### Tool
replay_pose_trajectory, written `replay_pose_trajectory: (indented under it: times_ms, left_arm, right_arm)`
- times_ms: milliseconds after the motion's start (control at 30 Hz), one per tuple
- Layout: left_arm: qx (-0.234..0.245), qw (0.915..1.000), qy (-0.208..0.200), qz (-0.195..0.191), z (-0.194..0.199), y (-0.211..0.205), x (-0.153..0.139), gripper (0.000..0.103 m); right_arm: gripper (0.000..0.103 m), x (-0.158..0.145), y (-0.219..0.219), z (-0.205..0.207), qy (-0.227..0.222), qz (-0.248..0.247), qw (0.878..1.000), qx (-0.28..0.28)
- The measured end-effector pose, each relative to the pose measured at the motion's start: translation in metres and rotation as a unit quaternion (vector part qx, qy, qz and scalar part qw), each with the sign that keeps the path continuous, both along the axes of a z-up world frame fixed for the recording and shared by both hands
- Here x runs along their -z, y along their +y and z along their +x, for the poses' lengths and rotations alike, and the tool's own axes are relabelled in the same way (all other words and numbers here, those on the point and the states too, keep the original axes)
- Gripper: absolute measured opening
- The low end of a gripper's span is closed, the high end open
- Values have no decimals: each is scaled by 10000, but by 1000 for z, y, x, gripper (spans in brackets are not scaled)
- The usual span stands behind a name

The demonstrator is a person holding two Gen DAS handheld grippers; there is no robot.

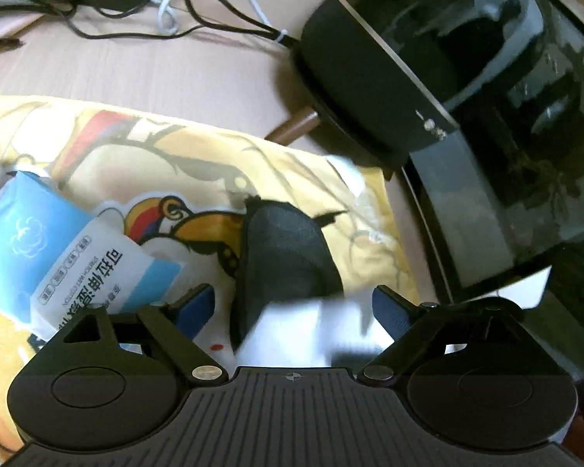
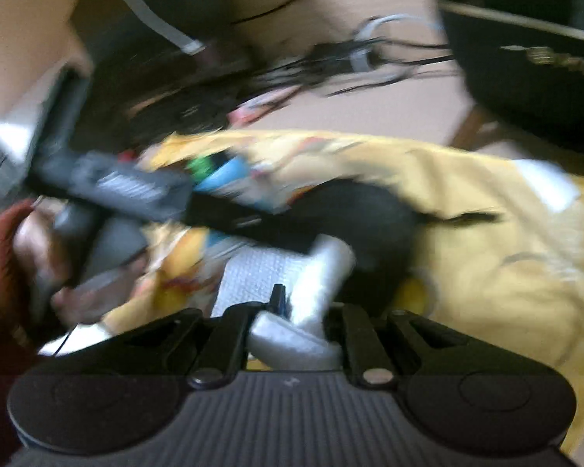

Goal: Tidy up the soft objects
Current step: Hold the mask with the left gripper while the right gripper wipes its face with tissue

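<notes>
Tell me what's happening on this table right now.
A person is sorting soft things on a yellow printed cloth with a handheld gripper in each hand. The left gripper has its jaws wide open over a dark mesh piece and something white; a blue and white tissue pack lies beside it. The right gripper is shut on a white cloth. That view is blurred.

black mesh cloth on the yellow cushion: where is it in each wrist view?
Left wrist: black mesh cloth at centre, just ahead of the open left gripper.
Right wrist: blurred dark patch at centre.
Shared landmark: yellow printed cartoon cushion underneath.
</notes>
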State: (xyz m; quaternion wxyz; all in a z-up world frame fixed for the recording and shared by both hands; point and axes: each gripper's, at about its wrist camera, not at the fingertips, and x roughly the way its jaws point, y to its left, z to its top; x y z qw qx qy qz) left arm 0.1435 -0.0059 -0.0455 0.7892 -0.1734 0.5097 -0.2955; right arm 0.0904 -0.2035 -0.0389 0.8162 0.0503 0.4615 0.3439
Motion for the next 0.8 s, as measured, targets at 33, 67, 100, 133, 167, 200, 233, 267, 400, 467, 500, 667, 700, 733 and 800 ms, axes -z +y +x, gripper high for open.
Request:
replay_pose_trajectory:
  times_ms: [33, 67, 100, 133, 167, 200, 233, 267, 400, 467, 500, 667, 700, 733, 800]
  left_arm:
    - [39, 10000, -10, 44, -1, -3, 0, 93]
    - [56, 9999, -15, 85, -2, -4, 0, 93]
    - [56, 9999, -17, 114, -3, -3, 1, 93]
    - [36, 9999, -8, 117, -4, -2, 1, 93]
    - [4, 10000, 15, 83, -4, 0, 0, 93]
    - [-21, 10000, 44, 20, -6, 4, -1, 93]
    - [-21, 10000, 74, -54, -6, 7, -2, 94]
    - [5, 9999, 93, -117, -7, 10, -3, 94]
    - [-30, 10000, 92, -11, -12, 17, -5, 97]
    - [-68, 9998, 166, 105, -13, 16, -2, 97]
    - [-85, 9997, 200, 144, -14, 16, 0, 97]
    - [-177, 9992, 268, 221, -14, 18, 1, 97]
    - [-186, 9993, 245, 217, -14, 18, 0, 97]
    - [-192, 9994, 219, 206, -15, 18, -1, 98]
    - [-216, 9994, 200, 175, -15, 20, -3, 98]
  right_arm:
    - [11, 1, 5, -3, -65, -180, 9998, -36]
    - [11, 2, 7, -5, -162, -418, 9990, 7]
    - [11, 3, 7, -7, -284, -693, 9972, 91]
    - [11, 5, 8, -8, -406, -967, 9943, 174]
    - [11, 5, 8, -10, -553, -1238, 9905, 240]
    - [12, 5, 8, -12, -736, -1507, 9854, 280]
    - [12, 4, 7, -14, -918, -1773, 9793, 320]
    - [12, 4, 8, -16, -1056, -1961, 9744, 320]
    - [13, -1, 12, -21, -1151, -1969, 9736, 73]
    - [18, -5, 17, -24, -989, -1488, 9838, -174]
    - [21, -6, 20, -25, -945, -1270, 9870, -284]
    - [43, -5, 39, -23, -1319, -1484, 9797, -262]
    - [44, -2, 41, -22, -1439, -1664, 9753, -211]
    - [45, 0, 43, -21, -1548, -1826, 9707, -197]
    - [46, 4, 44, -20, -1611, -1954, 9670, -277]
